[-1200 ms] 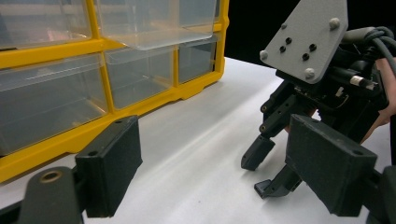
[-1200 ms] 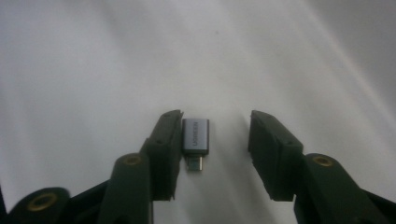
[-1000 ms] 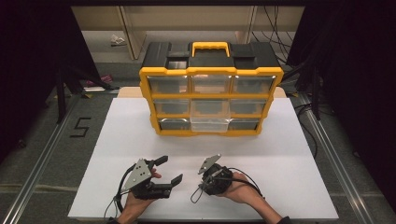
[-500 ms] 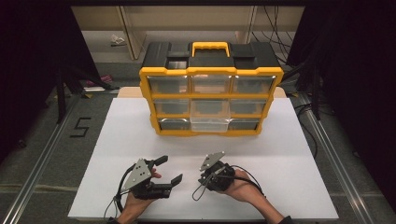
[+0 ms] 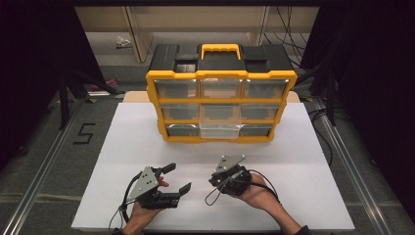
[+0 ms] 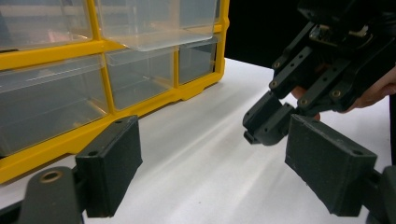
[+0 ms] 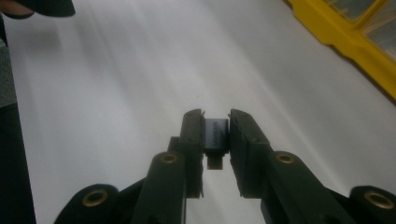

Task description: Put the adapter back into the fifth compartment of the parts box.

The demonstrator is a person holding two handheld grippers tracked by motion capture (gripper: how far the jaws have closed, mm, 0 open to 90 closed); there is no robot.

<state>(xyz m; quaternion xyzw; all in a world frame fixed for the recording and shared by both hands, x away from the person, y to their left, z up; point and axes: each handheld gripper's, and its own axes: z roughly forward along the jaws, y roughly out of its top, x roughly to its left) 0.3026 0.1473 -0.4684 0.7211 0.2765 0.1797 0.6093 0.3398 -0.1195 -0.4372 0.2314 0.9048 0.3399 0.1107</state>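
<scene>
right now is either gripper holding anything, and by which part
The right gripper is shut on a small dark adapter-like block, pinched by its two flat sides, with a narrower stub sticking out below. The left gripper is open and holds nothing.

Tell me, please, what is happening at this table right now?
A person works with two hand-held grippers in front of a yellow and black drawer organizer. The right gripper is shut on a small dark adapter-like plug, held above the white tabletop. The left gripper waits beside it, open and holding nothing. The organizer's bottom middle drawer is pulled out.
</scene>
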